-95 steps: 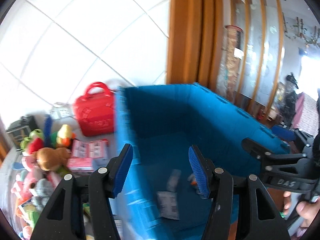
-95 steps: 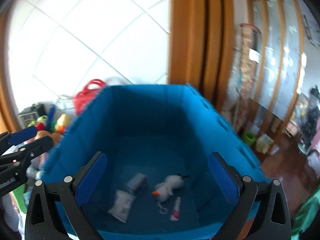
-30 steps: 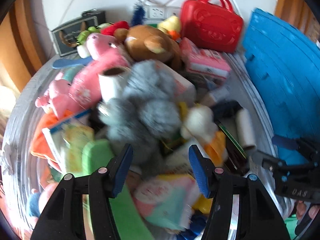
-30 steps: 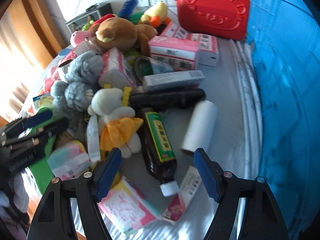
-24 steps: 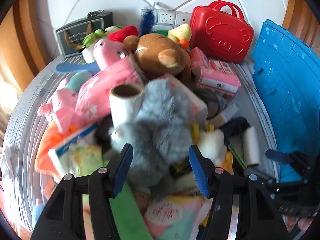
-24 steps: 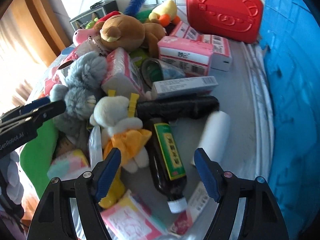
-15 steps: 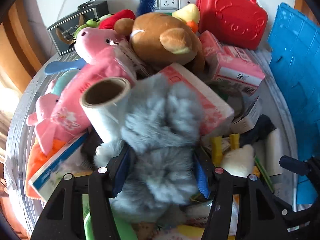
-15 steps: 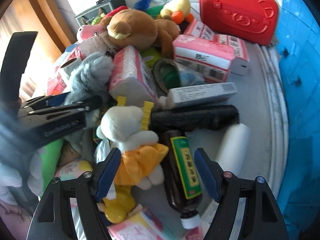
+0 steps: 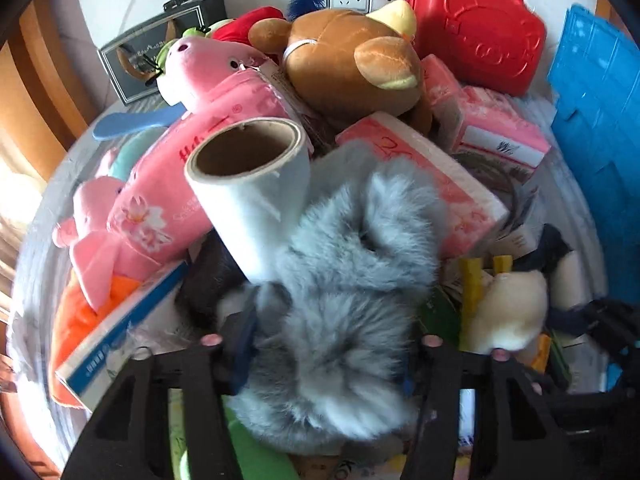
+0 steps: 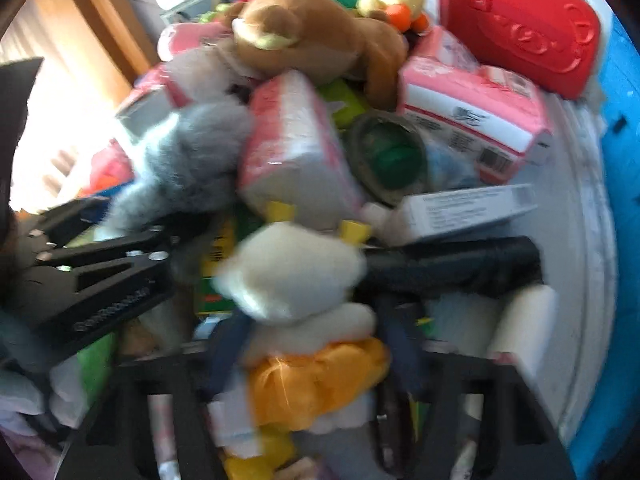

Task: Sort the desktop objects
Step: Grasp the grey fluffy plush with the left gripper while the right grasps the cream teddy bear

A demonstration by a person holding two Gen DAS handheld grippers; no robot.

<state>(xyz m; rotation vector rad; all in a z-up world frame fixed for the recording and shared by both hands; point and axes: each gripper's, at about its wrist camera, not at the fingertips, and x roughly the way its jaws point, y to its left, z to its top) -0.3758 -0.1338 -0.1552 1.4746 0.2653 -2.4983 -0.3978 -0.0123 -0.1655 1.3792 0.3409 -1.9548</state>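
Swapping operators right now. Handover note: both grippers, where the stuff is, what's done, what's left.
Left gripper: jaws closing around the grey plush, its fur between the fingers; not lifted.
Right gripper: jaws closing on the white plush in the orange dress; view blurred, so check the grip.
Blue bin stands at the right edge of the pile.
Left on the table: brown bear, pink plush, tissue packs, paper roll, red case, dark bottle.
Next: probably lift both toys and carry them to the bin.

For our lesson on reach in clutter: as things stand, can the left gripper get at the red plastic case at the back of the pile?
Probably not directly. The left gripper is closing around the grey plush toy, and the brown teddy bear and pink tissue packs are heaped between it and the red plastic case.
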